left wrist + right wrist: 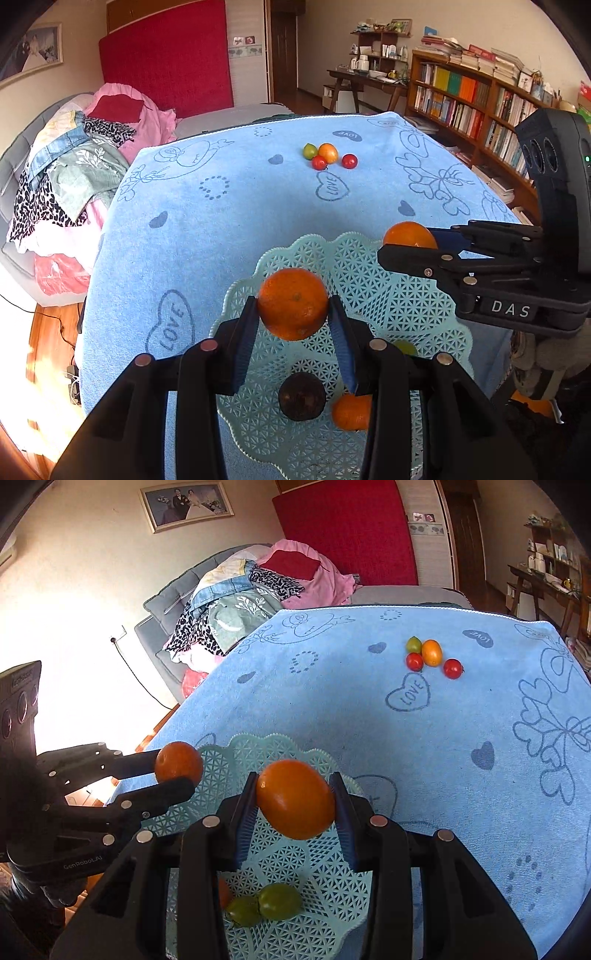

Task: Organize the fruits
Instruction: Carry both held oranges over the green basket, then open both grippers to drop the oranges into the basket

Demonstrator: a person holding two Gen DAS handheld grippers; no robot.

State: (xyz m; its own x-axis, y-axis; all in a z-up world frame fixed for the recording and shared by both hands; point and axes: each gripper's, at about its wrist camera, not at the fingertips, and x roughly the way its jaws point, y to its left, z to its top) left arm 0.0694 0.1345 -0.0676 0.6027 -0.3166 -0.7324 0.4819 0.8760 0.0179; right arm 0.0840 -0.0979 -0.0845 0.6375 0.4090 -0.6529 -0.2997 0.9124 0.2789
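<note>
While both oranges are held above the basket (424,295), the task is judged roughly half done. The left hand-held gripper (293,314) is clamped on an orange (292,303) over the basket's middle; the right hand-held gripper (295,805) is clamped on a second orange (295,799) above the basket's rim. Neither has yet been set down. Inside the basket, a dark fruit (302,396), a small orange fruit (351,411) and two green fruits (264,904) are already gathered. Four small fruits (328,156), green, orange and two red, are left in a cluster well beyond the basket, on the far part of the counter (221,221). The counter is covered by a blue towel printed with hearts and "LOVE". Behind the basket, a sofa (74,155) heaped with clothes, a red panel (166,62) and a bookshelf (480,103) are seen.
</note>
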